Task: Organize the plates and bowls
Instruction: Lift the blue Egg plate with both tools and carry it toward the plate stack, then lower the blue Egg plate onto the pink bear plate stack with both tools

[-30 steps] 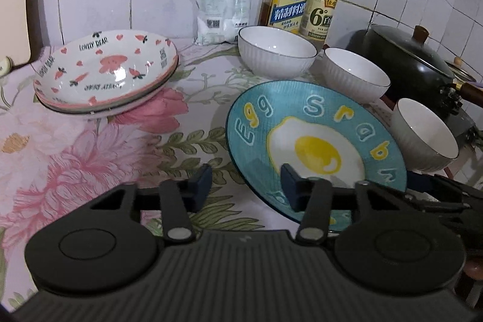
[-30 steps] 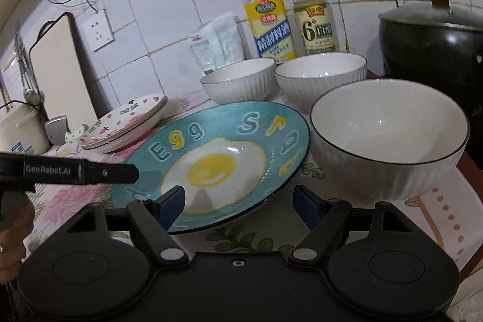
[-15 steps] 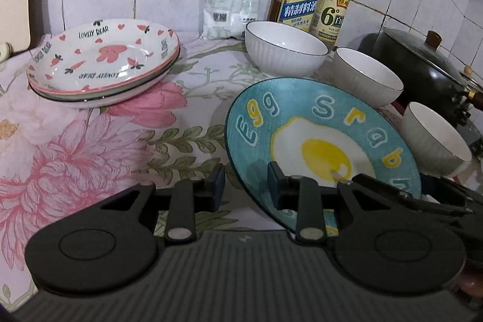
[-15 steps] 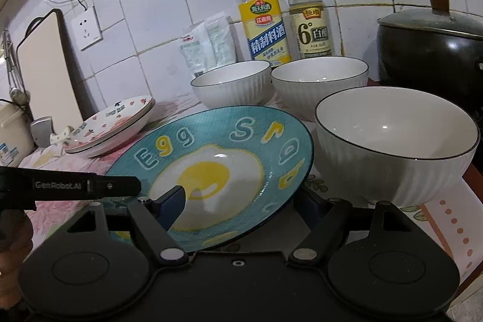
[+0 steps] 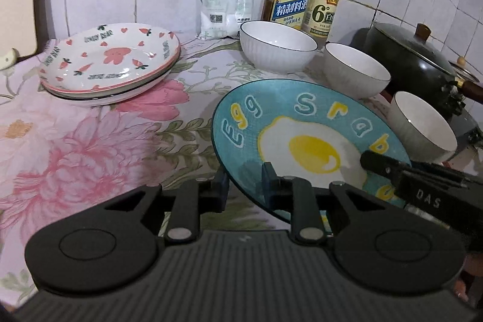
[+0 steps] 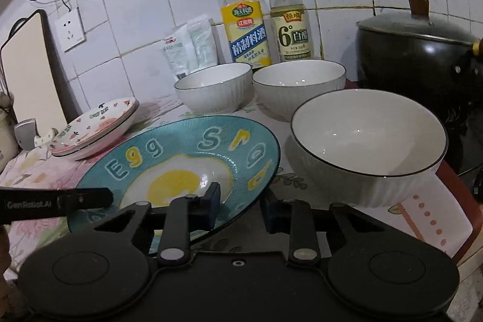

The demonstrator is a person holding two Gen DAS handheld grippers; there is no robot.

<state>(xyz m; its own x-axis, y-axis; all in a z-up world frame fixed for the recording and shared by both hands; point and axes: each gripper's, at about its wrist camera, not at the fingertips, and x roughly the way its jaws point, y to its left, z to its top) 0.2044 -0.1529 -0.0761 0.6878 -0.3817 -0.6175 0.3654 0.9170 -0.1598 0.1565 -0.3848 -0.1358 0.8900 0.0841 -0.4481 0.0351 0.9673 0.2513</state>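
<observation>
On the floral oilcloth [image 5: 90,147], printed with big pink peonies, sits the round teal plate [image 5: 302,122] with its glossy fried-egg picture and chunky lettering, and I have both tools on its near rim; my left gripper [image 5: 244,183] has its blue pads pressed onto the left near edge, one finger under the rim and one on the glazed face; my right gripper [image 6: 241,207] bites the right near edge the same way, one pad lying on the egg white and the other below the dark rim; from the left wrist view the right tool shows as a black bar reaching over the plate's right side; whether the plate is lifted or resting on the cloth I cannot tell. Off to the left, well apart, is the stack of shallow plates [image 5: 111,62], white ceramic dotted with pink hearts and carrots; behind the teal plate stand three ribbed white bowls [image 6: 368,141] with thin dark rims, the nearest just beside the plate's right edge; against the glossy white tiles are two clear bottles [image 6: 244,20] with yellow caps and a soft white packet [image 5: 226,2]; a black lidded pot [image 6: 416,50] with a wooden knob sits at the far right.
</observation>
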